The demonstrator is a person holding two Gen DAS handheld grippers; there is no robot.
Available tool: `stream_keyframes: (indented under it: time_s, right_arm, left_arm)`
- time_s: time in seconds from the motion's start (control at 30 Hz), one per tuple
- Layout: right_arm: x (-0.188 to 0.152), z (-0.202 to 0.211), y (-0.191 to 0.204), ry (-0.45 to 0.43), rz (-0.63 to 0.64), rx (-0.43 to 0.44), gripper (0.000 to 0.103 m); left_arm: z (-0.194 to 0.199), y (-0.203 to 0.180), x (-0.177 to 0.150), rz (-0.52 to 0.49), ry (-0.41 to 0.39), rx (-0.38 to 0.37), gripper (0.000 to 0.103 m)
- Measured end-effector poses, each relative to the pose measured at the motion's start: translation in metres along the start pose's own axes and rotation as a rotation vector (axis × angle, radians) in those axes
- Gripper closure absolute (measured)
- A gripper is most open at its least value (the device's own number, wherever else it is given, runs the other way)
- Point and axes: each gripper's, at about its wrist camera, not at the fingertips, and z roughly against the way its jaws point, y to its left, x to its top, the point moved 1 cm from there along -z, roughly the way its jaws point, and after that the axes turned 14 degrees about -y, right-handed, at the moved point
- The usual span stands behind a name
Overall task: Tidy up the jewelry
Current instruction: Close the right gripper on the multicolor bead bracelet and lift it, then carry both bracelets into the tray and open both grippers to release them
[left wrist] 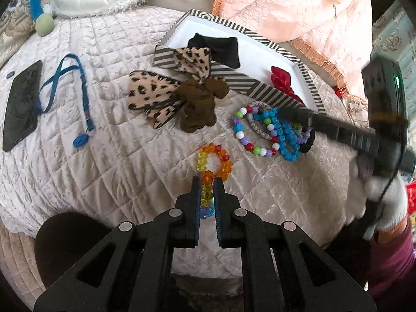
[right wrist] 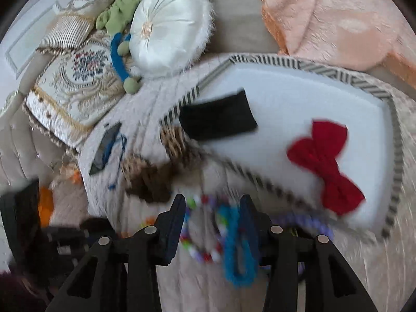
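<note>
The left claw (left wrist: 207, 182) is closed almost all the way on the rainbow bead bracelet (left wrist: 212, 162). A few beads sit squeezed between its two fingers, and the rest of the ring lies on the bed (left wrist: 104, 161) just past the tips. It looks like the claw has only a thin pinch on it, so the lift should be slow and straight up, or the beads may slip out.

The right claw (right wrist: 212, 200) is open wide. It hangs over the pile of bracelets (left wrist: 273, 132), with the blue bead bracelet (right wrist: 238, 249) and the many-colour bead bracelet (right wrist: 200, 234) between its fingers. This picture is blurry, so I cannot tell if a finger is touching a bead. To do this well, it should go down until one finger is inside a ring and one is outside, then close softly on just one bracelet. Grabbing two at once could tangle them.

The striped box (left wrist: 262, 88) is up ahead of both claws, a little to the right of the left one. A black cloth piece (left wrist: 221, 46) and a red bow (right wrist: 327, 166) are already in it. I think the bracelets go there too. There is white space in the middle of the box for them.

A leopard bow (left wrist: 156, 93) and a brown scrunchie (left wrist: 200, 106) lie ahead of the left claw, leaning on the box wall. The claws should pass over them without dragging them.
</note>
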Motion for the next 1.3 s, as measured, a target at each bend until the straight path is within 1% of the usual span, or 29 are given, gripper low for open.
stream_keyframes:
  time_s: [0.07, 0.17, 0.2, 0.33, 0.37, 0.4, 0.47, 0.5, 0.63, 0.67, 0.77, 0.87, 0.97, 1.1, 1.2, 1.3]
  right_arm:
    - [-0.012, 0.003, 0.008, 0.007, 0.016, 0.033, 0.067]
    - [-0.021, -0.003, 0.028, 0.036, 0.089, 0.073, 0.07]
    - [-0.024, -0.011, 0.038, 0.055, 0.141, 0.068, 0.071]
    - [-0.038, -0.037, 0.046, 0.105, 0.236, 0.009, 0.076]
    - [-0.039, -0.038, 0.044, 0.094, 0.24, 0.012, 0.078]
    - [-0.039, -0.039, 0.043, 0.091, 0.24, 0.009, 0.085]
    - [-0.034, -0.036, 0.037, 0.087, 0.206, 0.01, 0.094]
    - [-0.033, -0.032, 0.036, 0.086, 0.188, 0.024, 0.094]
    - [-0.022, -0.002, 0.032, 0.02, 0.113, 0.084, 0.094]
    - [-0.015, 0.011, 0.03, -0.017, 0.084, 0.108, 0.094]
    - [0.0, 0.041, 0.025, -0.097, 0.025, 0.143, 0.094]
    - [0.01, 0.063, 0.019, -0.15, -0.016, 0.165, 0.094]
    - [0.018, 0.084, 0.011, -0.2, -0.039, 0.159, 0.094]
    - [0.027, 0.102, 0.0, -0.245, -0.049, 0.118, 0.094]
    - [0.035, 0.113, -0.014, -0.271, -0.059, 0.072, 0.094]
    - [0.041, 0.117, -0.029, -0.286, -0.074, 0.043, 0.094]
  left_arm:
    - [0.0, -0.001, 0.003, -0.005, -0.009, 0.003, 0.095]
    - [0.0, 0.0, 0.007, -0.001, -0.011, 0.013, 0.095]
    - [0.0, 0.001, 0.007, 0.001, -0.012, 0.016, 0.095]
    - [0.002, 0.007, 0.004, 0.005, -0.003, 0.03, 0.095]
    - [0.0, 0.009, 0.003, 0.011, 0.006, 0.032, 0.095]
    - [-0.001, 0.012, 0.001, 0.021, 0.014, 0.039, 0.095]
    - [-0.001, 0.016, -0.001, 0.035, 0.022, 0.043, 0.095]
    - [0.002, 0.016, 0.0, 0.038, 0.019, 0.039, 0.095]
    - [0.018, 0.01, 0.011, 0.038, -0.021, 0.007, 0.095]
    - [0.023, 0.008, 0.017, 0.038, -0.036, 0.0, 0.095]
    - [0.037, 0.001, 0.03, 0.022, -0.075, -0.008, 0.095]
    - [0.046, -0.007, 0.044, 0.002, -0.104, -0.006, 0.095]
    - [0.052, -0.016, 0.059, -0.017, -0.132, -0.002, 0.095]
    - [0.056, -0.031, 0.08, -0.055, -0.172, 0.005, 0.095]
    - [0.051, -0.042, 0.097, -0.083, -0.193, 0.014, 0.095]
    - [0.041, -0.054, 0.113, -0.113, -0.207, 0.03, 0.095]
